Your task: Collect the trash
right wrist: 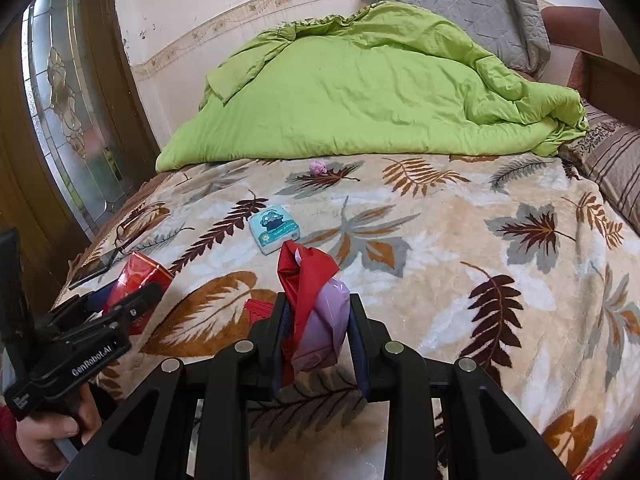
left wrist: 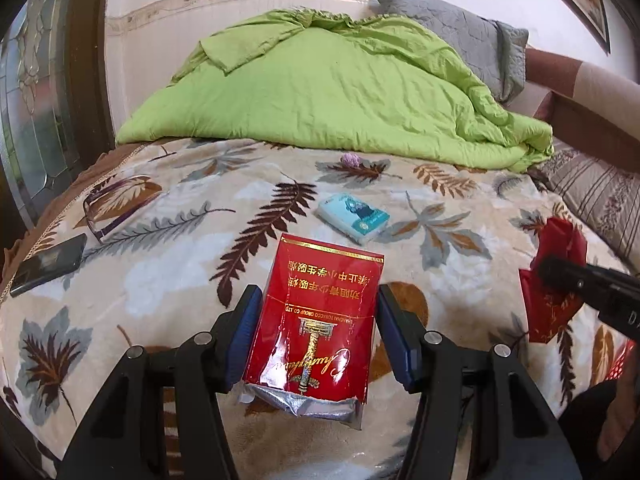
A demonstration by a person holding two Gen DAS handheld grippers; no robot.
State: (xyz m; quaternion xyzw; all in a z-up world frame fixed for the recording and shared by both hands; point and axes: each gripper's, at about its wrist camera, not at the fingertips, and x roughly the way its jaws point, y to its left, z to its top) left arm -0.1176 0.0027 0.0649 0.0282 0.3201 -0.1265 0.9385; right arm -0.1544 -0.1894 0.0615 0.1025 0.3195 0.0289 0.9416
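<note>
My left gripper (left wrist: 318, 294) is shut on a red cigarette pack (left wrist: 320, 320) with torn silver foil at its near end, held above the leaf-patterned blanket (left wrist: 160, 272). In the right wrist view that gripper (right wrist: 128, 294) and the pack (right wrist: 140, 274) show at the lower left, with a hand on the handle. My right gripper (right wrist: 318, 304) is shut on a bundle of crumpled red and lilac plastic wrappers (right wrist: 320, 320). From the left wrist view it (left wrist: 554, 270) reaches in from the right with the red wrapper (left wrist: 558, 240). A small pink crumpled ball (right wrist: 319, 167) lies near the green quilt.
A light-blue tissue packet (left wrist: 354, 218) lies mid-bed. Glasses (left wrist: 112, 208) and a dark phone (left wrist: 48, 264) rest near the left edge. The green quilt (left wrist: 340, 88), a grey pillow (right wrist: 460, 4) and a striped pillow (right wrist: 616, 164) fill the far side. A glazed door (right wrist: 68, 100) stands left.
</note>
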